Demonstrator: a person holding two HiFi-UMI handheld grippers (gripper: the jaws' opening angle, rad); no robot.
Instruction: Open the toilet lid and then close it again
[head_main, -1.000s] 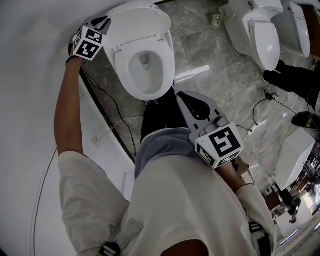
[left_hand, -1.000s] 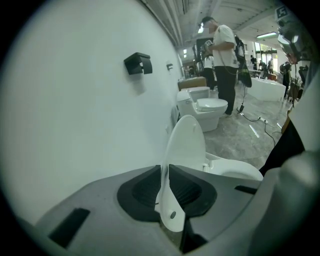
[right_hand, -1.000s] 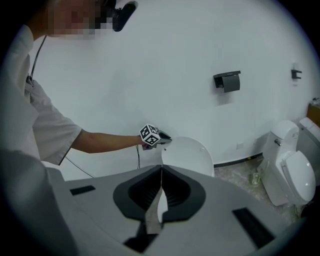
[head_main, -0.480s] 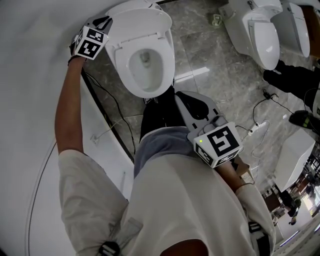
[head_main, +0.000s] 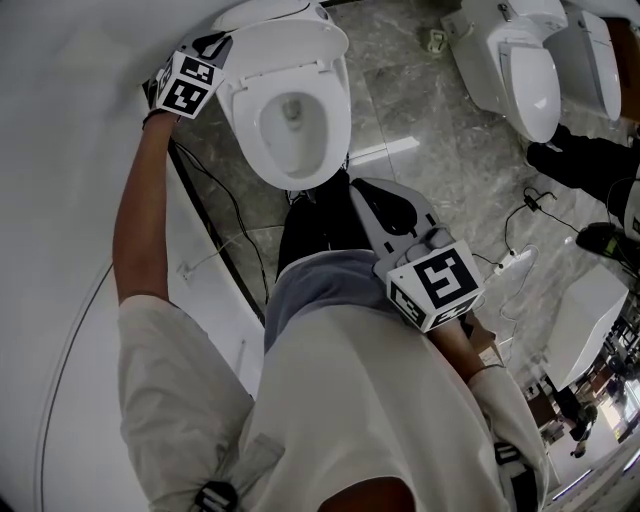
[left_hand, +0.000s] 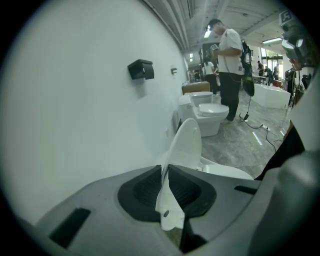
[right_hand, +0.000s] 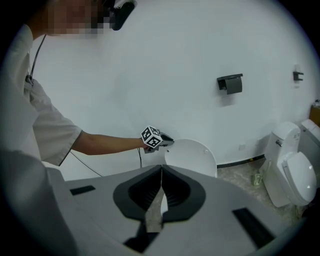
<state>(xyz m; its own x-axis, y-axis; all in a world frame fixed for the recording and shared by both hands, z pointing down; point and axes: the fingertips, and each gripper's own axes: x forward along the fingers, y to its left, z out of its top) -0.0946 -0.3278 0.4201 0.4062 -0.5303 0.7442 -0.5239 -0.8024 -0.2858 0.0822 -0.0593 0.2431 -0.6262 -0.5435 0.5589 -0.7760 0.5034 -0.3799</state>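
Observation:
A white toilet (head_main: 292, 115) stands by the wall with its seat down and its lid (head_main: 285, 45) raised steeply. My left gripper (head_main: 222, 42) is at the lid's left edge. In the left gripper view the thin white lid (left_hand: 187, 145) runs edge-on between the jaws, and my left gripper (left_hand: 165, 167) is shut on it. From the right gripper view I see the lid's round face (right_hand: 192, 155) with the left gripper (right_hand: 167, 141) at its upper left rim. My right gripper (head_main: 358, 190) hangs by the person's waist, well apart from the toilet; its jaws (right_hand: 161, 169) are shut with nothing between them.
A white wall runs along the left, with a black paper holder (right_hand: 230, 84) on it. A black cable (head_main: 230, 200) trails on the marble floor beside the toilet. More toilets (head_main: 525, 70) stand at the right, near a power strip (head_main: 505, 262). A person (left_hand: 230, 55) stands farther down the row.
The left gripper has shifted slightly up and right in the head view, taking the lid edge with it; the lid looks more upright. The right gripper has hardly moved.

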